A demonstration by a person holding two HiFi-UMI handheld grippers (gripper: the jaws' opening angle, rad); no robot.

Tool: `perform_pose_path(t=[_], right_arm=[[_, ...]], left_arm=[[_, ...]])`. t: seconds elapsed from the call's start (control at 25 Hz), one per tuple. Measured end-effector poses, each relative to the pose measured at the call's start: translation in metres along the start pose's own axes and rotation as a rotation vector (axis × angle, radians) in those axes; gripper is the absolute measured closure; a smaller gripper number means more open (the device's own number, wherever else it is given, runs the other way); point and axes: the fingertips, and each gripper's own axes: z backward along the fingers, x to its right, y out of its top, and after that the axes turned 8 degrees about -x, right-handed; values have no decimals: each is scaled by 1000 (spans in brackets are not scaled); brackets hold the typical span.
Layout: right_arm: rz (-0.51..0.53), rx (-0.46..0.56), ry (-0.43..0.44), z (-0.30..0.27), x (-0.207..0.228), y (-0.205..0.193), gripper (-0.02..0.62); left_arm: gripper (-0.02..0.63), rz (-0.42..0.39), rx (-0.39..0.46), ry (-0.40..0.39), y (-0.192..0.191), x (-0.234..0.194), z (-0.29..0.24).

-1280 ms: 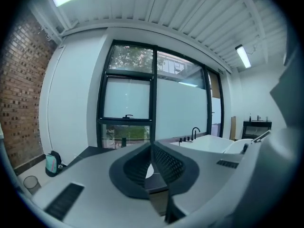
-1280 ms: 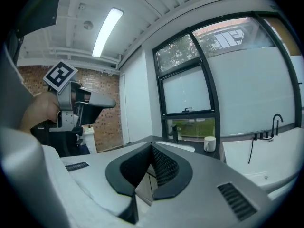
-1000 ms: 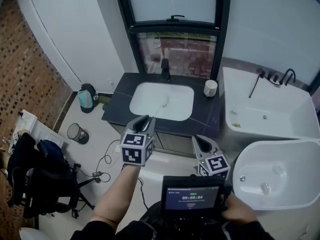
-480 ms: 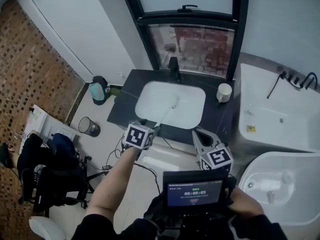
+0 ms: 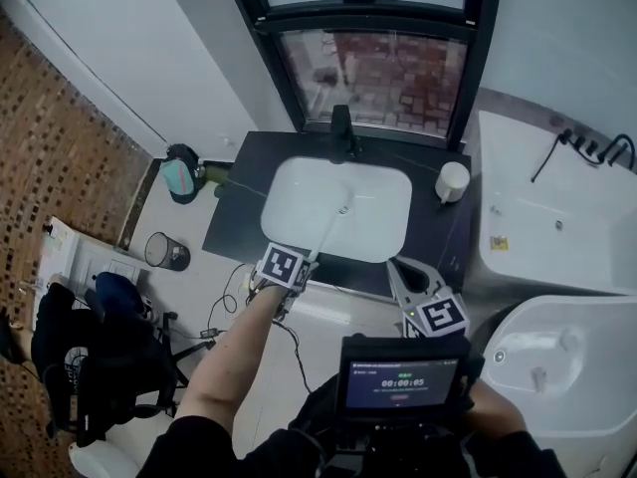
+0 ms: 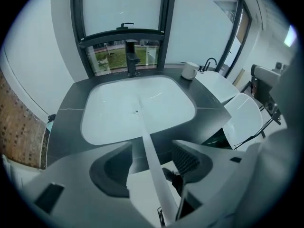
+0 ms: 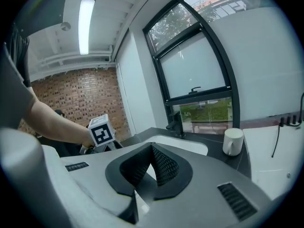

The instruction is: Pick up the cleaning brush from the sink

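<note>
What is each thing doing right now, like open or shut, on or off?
Brush: lying in the sink, handle sticking over the front edge.
Left gripper: just opened wide, handle between its fingers, not squeezed.
Right gripper: shut, empty.
Tap: off, no water.
Cup: upright on the counter.
Screen: on.

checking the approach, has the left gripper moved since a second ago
Yes: the left gripper came down to the counter's front edge, jaws just opening with the brush handle between.

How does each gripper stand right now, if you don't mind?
Left gripper: open, jaws just opened, long white handle between them, ungripped.
Right gripper: shut, empty.
</note>
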Motion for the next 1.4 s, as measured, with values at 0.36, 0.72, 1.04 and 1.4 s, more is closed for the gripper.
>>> perform_pose_path(t=[0.36, 0.72, 1.04, 1.4], right_arm=[[-23, -22, -21, -50, 27, 8, 606], [-42, -26, -41, -67, 44, 9, 606], [-56, -32, -59, -66, 47, 8, 606], [-41, -12, -59, -38, 37, 12, 606]], left_arm=[[333, -1, -82, -52, 16, -25, -57], [466, 10, -109, -104, 18, -26, -82], [505, 90, -71, -62, 13, -48, -75], [508, 147, 8, -85, -2, -35, -40]])
